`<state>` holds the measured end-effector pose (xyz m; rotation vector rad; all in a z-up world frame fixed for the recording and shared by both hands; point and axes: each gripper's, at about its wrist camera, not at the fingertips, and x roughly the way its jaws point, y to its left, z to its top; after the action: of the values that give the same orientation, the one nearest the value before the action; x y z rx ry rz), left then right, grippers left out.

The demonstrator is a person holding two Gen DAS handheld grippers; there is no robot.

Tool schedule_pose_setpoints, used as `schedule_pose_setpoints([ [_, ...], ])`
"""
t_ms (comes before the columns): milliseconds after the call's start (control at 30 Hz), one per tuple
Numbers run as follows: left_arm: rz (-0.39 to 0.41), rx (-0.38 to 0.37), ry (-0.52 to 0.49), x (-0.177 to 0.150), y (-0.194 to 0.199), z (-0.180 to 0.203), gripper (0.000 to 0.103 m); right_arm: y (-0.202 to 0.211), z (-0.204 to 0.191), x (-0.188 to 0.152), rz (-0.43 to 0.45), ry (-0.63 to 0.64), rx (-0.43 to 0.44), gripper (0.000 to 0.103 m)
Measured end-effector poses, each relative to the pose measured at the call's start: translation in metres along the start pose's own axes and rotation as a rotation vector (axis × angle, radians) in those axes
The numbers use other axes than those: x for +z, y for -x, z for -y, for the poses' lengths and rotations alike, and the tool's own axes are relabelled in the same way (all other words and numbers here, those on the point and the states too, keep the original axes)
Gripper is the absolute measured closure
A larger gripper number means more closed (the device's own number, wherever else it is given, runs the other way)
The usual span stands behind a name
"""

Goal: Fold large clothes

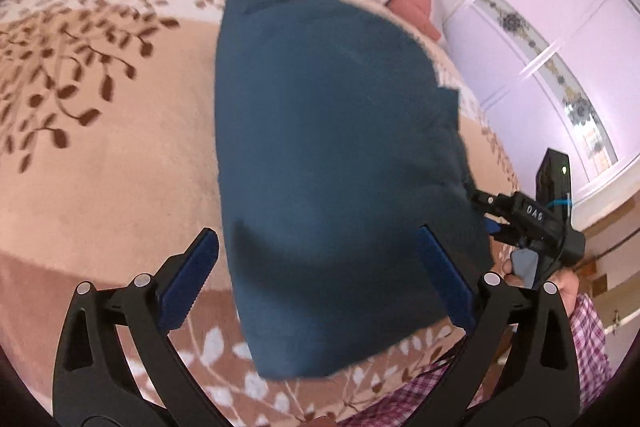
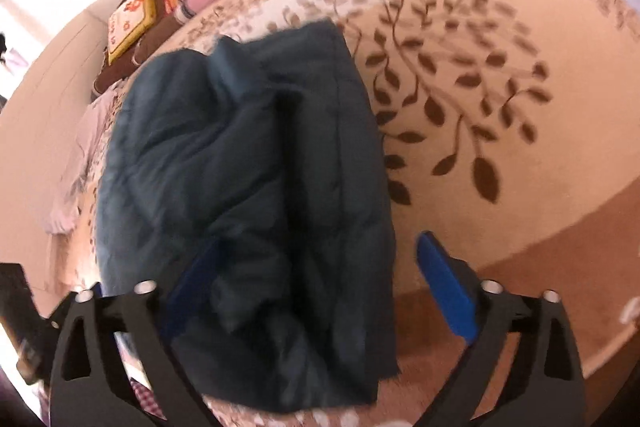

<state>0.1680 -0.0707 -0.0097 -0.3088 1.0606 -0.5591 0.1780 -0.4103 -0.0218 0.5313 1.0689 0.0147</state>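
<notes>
Lying folded on the beige leaf-patterned bedspread (image 1: 100,155), the dark teal cloth garment (image 1: 332,163) fills the centre of both wrist views. Left gripper (image 1: 320,279): jaws spread fully wide, nothing gripped, garment just ahead at 12 o'clock. Right gripper (image 2: 316,291): likewise wide open and empty, with the rumpled garment between its blue pads (image 2: 446,291).

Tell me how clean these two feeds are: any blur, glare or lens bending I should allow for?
Left wrist view: the folded dark teal garment is slightly soft at its edges, and the pale lilac wardrobe doors bow with the fisheye. Right wrist view: heavier smear over the beige leaf-patterned bedspread and the garment's folds; the upper left corner is washed out white.
</notes>
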Motion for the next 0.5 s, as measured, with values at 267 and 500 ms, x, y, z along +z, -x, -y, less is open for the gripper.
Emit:
schedule_pose_setpoints([
  [267, 0.004, -0.101, 0.024, 0.011, -0.018, -0.012, 0.014, -0.038, 0.017, -0.012, -0.112, -0.126, 0.24, 0.009],
  [500, 0.139, 0.031, -0.095, 0.023, 0.018, -0.019, 0.034, -0.038, -0.026, -0.019, -0.073, -0.059, 0.328, 0.042],
])
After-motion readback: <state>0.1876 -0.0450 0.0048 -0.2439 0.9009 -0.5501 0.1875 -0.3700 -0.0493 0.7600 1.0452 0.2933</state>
